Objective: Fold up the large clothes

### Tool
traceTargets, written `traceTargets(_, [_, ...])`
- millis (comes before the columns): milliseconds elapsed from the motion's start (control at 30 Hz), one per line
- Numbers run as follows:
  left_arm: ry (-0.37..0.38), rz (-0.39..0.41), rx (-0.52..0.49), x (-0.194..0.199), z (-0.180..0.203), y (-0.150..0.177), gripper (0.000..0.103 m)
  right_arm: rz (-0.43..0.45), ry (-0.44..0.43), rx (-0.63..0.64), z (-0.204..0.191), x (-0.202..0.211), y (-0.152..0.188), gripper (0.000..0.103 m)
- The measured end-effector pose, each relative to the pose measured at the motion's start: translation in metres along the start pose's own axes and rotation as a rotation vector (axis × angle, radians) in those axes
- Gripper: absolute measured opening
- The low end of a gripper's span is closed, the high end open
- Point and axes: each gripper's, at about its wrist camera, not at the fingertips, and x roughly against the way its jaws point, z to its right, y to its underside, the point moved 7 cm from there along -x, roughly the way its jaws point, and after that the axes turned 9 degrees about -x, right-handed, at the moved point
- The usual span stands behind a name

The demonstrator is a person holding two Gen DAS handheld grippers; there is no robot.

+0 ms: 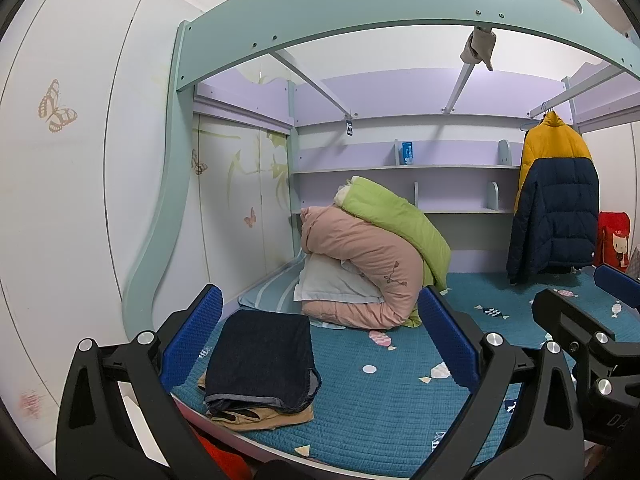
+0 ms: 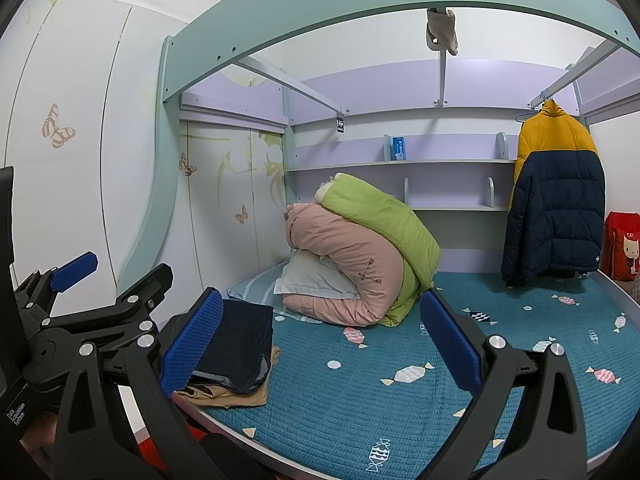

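A folded dark denim garment [image 1: 260,360] lies on a folded tan garment [image 1: 264,416] at the front left corner of the teal bed [image 1: 380,408]. My left gripper [image 1: 322,340] is open above the bed edge; the stack shows between its blue pads, nearer the left pad, and nothing is held. My right gripper [image 2: 322,342] is also open and empty, with the dark garment [image 2: 236,344] and tan garment [image 2: 224,394] just beside its left finger [image 2: 192,344]. Each gripper shows in the other's view: right gripper [image 1: 588,296], left gripper [image 2: 116,276]. A yellow and navy puffer jacket [image 2: 556,200] hangs at the right.
A rolled pink quilt [image 1: 360,264] with a green quilt [image 1: 396,216] and a pale pillow [image 1: 336,284] sits at the back of the bed. Shelves [image 1: 404,168] line the back wall, a wardrobe [image 1: 60,200] stands left, a bunk frame [image 1: 360,12] spans overhead, a red bag [image 2: 624,244] rests far right.
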Motion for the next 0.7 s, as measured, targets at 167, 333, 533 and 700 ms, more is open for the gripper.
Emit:
traceTargets(167, [-0.002, -0.007, 0.001, -0.0011, -0.0002, 0.0025, 0.098, -0.002, 0.001, -0.003, 0.0013, -0.0020, 0.0001, 0.095])
traceTargets(333, [-0.002, -0.007, 0.000, -0.0018, -0.0007, 0.0024, 0.098, -0.004, -0.002, -0.004, 0.0023, -0.0025, 0.0003, 0.095])
traceTargets(533, [-0.007, -0.013, -0.003, -0.0024, -0.0015, 0.0055, 0.098, -0.008, -0.003, -0.008, 0.0026, -0.0041, 0.0014, 0.095])
traceTargets(700, [-0.007, -0.016, -0.004, -0.0036, -0.0014, 0.0058, 0.098, -0.008, -0.003, -0.008, 0.0031, -0.0043, 0.0015, 0.095])
